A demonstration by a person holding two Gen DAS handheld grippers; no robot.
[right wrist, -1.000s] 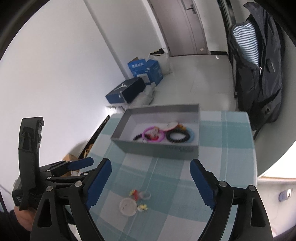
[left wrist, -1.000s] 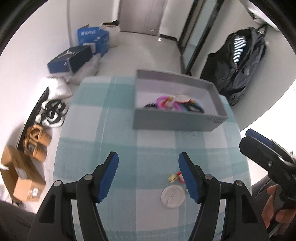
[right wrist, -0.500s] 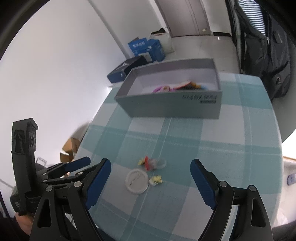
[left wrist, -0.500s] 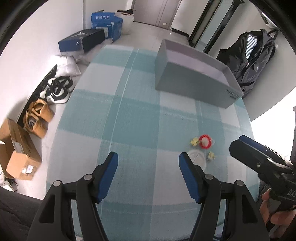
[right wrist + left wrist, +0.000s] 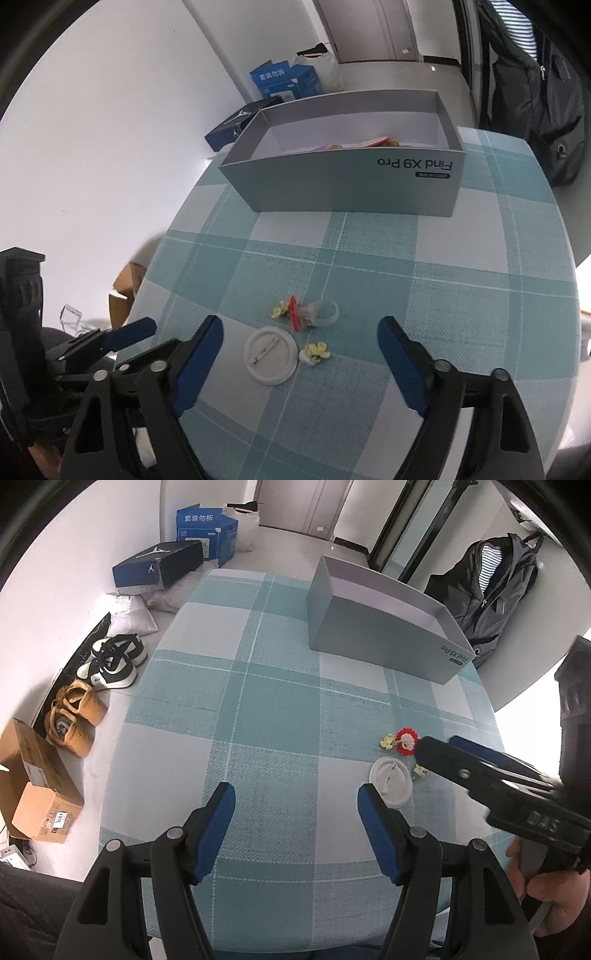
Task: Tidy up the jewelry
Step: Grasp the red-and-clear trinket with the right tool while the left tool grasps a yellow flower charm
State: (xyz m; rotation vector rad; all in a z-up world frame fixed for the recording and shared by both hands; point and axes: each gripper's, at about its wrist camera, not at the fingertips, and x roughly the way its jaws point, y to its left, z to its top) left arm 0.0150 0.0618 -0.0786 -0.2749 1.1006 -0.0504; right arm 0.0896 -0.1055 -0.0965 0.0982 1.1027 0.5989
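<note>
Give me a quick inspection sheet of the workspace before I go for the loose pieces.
Surface: table under teal checked cloth.
Job's things: grey box open, holding jewelry; white round badge, red flower ring and two small yellow flowers loose on the cloth.
Clutter: nothing seen on the table.
Grippers: left gripper open, empty; right gripper closing over the loose pieces, not touching them.
Cables: nothing seen.
Surroundings: shoes, cardboard boxes, blue boxes, dark backpack.

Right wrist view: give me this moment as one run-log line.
right gripper: closing, nothing gripped, over white badge | left gripper: open, empty | grey box: holds jewelry | flower ring: on table
</note>
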